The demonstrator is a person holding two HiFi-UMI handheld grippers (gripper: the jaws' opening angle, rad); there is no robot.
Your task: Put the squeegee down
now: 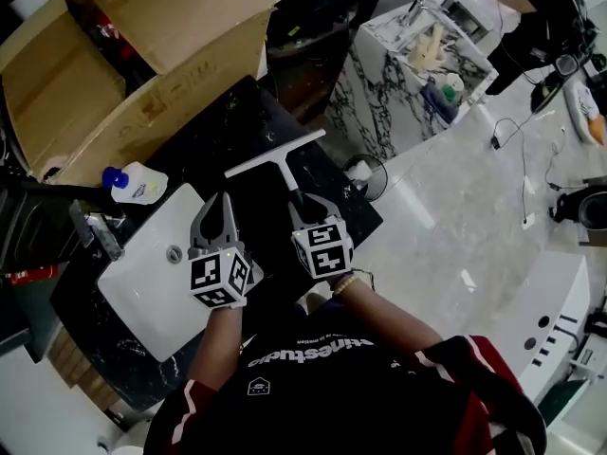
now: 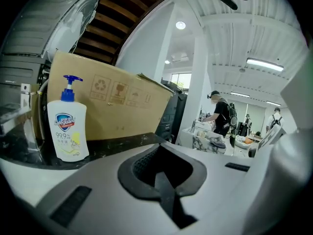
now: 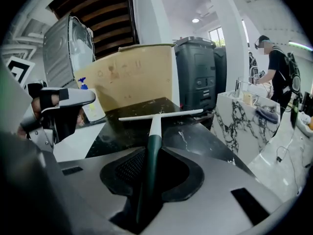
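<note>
Not done yet: your right claw (image 1: 308,218) is clamped on the squeegee (image 1: 275,156) handle, with the blade out over the dark surface (image 1: 228,121) beside the sink (image 1: 142,278). Your left claw (image 1: 214,218) is closed and empty. What's left is to set it down and let go.

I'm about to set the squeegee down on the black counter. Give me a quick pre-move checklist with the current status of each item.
1. Grip: right gripper is shut on the squeegee by its green handle: ok.
2. Landing spot: the black counter around the blade is bare: ok.
3. Blade already touching the counter: cannot tell.
4. Left gripper out of the way: shut, empty, over the white sink, apart from the squeegee: ok.
5. Soap bottle clear: it stands at the sink's far corner by the cardboard box, away from the blade: ok.
</note>
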